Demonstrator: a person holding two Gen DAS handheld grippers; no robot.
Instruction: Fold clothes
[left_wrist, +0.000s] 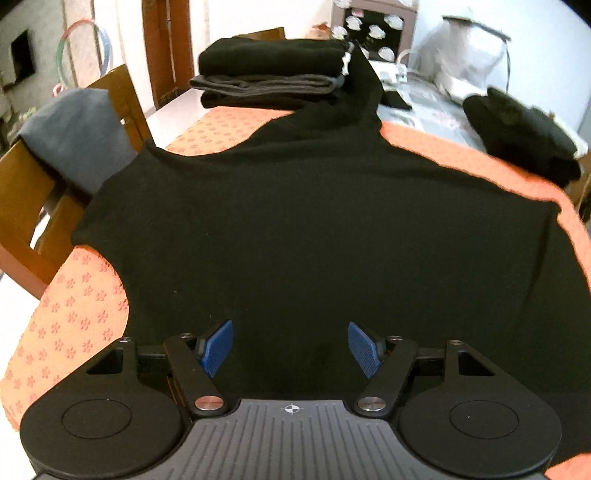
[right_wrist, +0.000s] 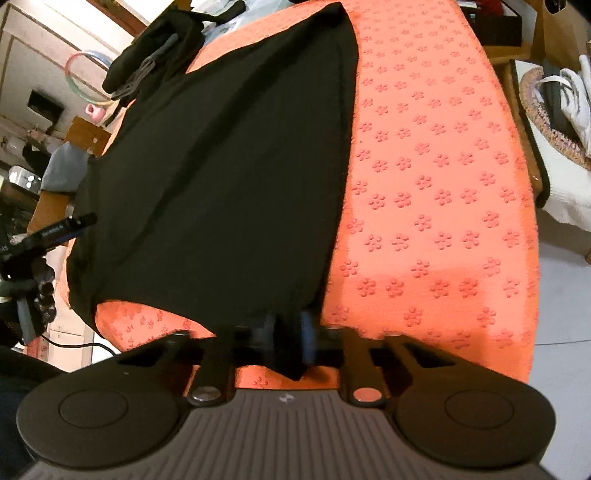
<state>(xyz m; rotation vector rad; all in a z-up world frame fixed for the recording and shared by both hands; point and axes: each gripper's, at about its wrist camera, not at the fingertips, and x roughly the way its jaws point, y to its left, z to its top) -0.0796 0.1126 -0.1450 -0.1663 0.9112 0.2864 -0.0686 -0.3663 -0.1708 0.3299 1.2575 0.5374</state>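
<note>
A black garment (left_wrist: 314, 229) lies spread on the orange tabletop (right_wrist: 436, 192); the right claw (right_wrist: 288, 332) pinches its corner at 6 o'clock — thin hold, likely to slip — the left claw (left_wrist: 290, 345) hovers spread, empty.

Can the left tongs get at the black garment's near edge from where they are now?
Probably yes: the left tongs are open right over the black garment, with nothing between. The right tongs grip another corner.
</note>
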